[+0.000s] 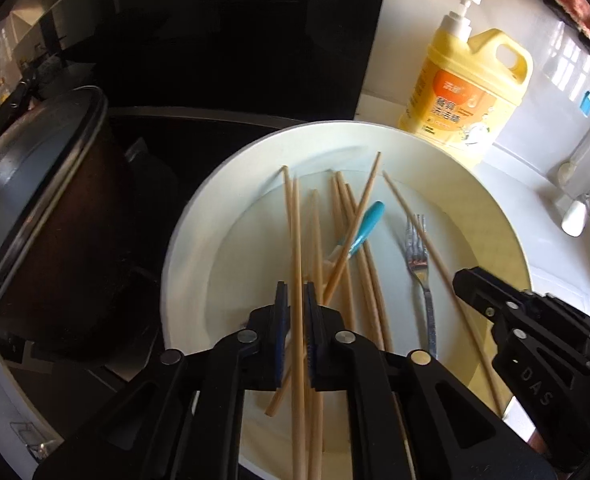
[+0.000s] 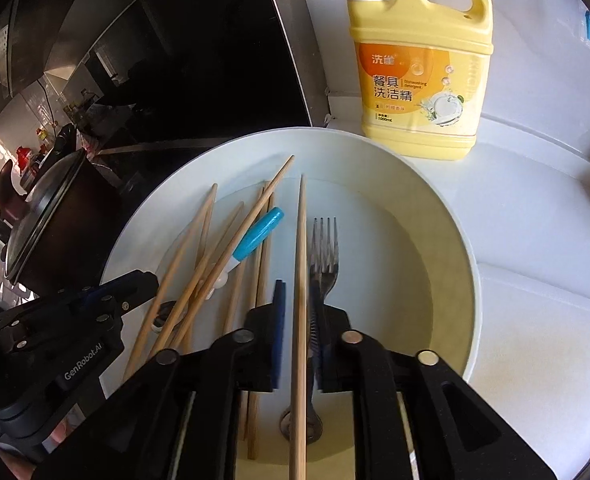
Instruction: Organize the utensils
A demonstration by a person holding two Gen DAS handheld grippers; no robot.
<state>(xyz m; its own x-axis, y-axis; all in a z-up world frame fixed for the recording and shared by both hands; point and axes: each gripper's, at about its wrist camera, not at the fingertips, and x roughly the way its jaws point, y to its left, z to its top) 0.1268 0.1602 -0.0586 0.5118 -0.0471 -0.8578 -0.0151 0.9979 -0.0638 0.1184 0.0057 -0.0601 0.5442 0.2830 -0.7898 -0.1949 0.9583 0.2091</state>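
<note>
A white basin point(image 1: 199, 216) point(image 2: 435, 196) holds several bamboo chopsticks, a metal fork point(image 1: 417, 256) point(image 2: 325, 256) and a blue-handled utensil point(image 1: 369, 222) point(image 2: 259, 232). My left gripper point(image 1: 297, 292) straddles one chopstick point(image 1: 297, 240); its jaws stand narrowly apart on either side, with small gaps showing. My right gripper point(image 2: 299, 292) straddles another chopstick point(image 2: 301, 240), with the fork handle beside its right finger. Its jaws stand slightly wider than the stick. The right gripper body shows in the left view point(image 1: 527, 328), the left one in the right view point(image 2: 75, 320).
A yellow dish-soap bottle point(image 1: 463, 92) point(image 2: 423, 68) stands behind the basin on the white counter point(image 2: 535, 200). A dark pot with a lid point(image 1: 43, 200) point(image 2: 47, 216) stands left of the basin. A black stove panel point(image 1: 235, 40) lies behind.
</note>
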